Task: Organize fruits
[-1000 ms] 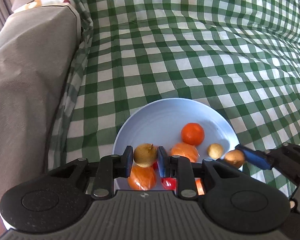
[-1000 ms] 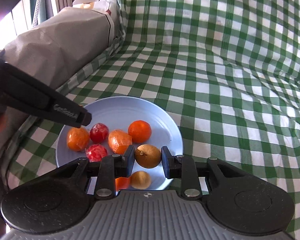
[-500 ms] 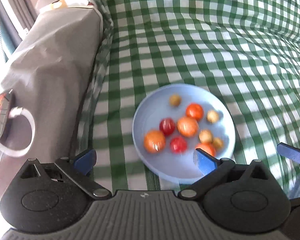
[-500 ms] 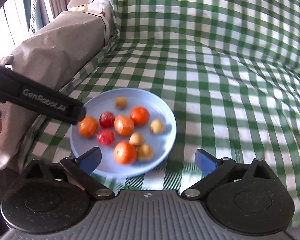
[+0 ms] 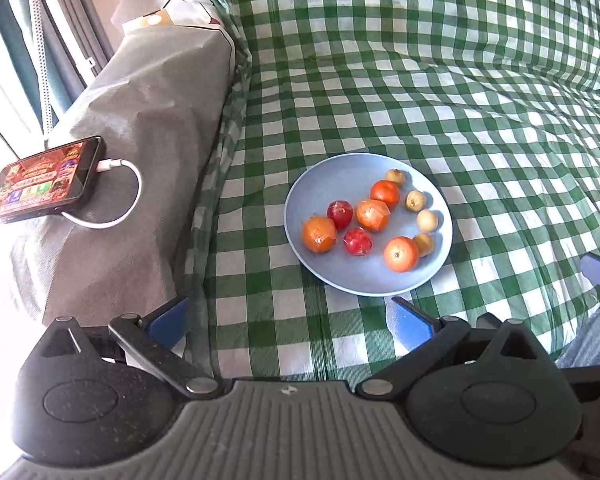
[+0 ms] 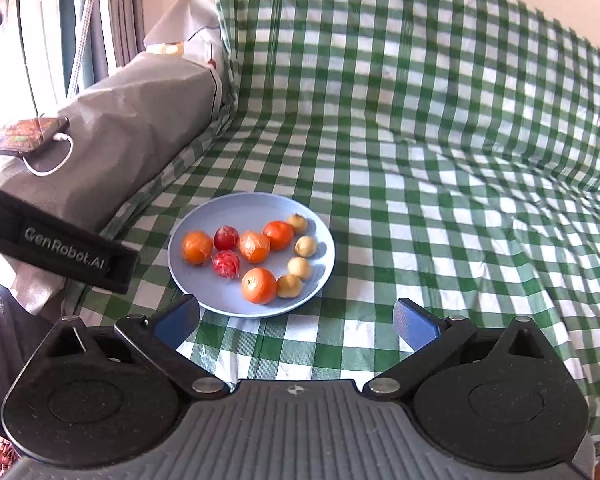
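Fruits, meaning small round orange, red and tan pieces (image 6: 256,256), all sit on the pale blue round plate (image 6: 236,208) on the checked cloth. Left gripper (image 5: 288,318) and right gripper (image 6: 296,320) hang wide apart and empty, plate just ahead of both; right looks closer, I'd guess.

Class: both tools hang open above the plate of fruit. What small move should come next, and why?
Probably none but drawing back: the left tool and right tool are open and empty, and all ten fruits sit on the plate, with none loose on the cloth.
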Available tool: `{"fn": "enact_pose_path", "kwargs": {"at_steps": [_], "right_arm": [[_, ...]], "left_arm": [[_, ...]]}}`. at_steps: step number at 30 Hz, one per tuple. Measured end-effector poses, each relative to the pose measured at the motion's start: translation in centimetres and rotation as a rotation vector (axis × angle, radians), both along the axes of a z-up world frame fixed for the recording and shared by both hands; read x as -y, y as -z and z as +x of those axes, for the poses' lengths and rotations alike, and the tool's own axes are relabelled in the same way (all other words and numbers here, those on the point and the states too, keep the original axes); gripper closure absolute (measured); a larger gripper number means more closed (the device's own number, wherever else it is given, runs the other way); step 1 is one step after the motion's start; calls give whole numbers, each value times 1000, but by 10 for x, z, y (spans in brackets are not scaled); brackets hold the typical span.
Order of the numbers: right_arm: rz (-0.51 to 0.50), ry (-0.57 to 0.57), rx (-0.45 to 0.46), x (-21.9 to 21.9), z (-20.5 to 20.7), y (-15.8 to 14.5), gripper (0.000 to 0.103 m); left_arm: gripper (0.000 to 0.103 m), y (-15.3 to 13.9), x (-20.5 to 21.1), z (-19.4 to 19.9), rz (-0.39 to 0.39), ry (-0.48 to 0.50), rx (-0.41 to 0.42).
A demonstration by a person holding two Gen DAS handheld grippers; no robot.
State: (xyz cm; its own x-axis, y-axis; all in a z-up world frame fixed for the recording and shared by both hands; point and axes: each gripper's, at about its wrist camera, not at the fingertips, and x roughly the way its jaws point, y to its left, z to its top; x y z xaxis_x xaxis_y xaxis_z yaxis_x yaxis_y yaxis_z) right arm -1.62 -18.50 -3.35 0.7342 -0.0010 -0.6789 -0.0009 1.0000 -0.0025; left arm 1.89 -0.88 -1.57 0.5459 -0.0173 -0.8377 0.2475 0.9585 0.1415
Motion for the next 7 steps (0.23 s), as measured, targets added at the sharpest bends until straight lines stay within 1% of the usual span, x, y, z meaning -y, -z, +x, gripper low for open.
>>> {"fn": "enact_pose_path", "kwargs": {"at_steps": [7], "right_arm": [[-14,-21,33,-5,-12,-10,1]], "left_arm": [[0,-6,-2,-12,-1,-8,26]]}}
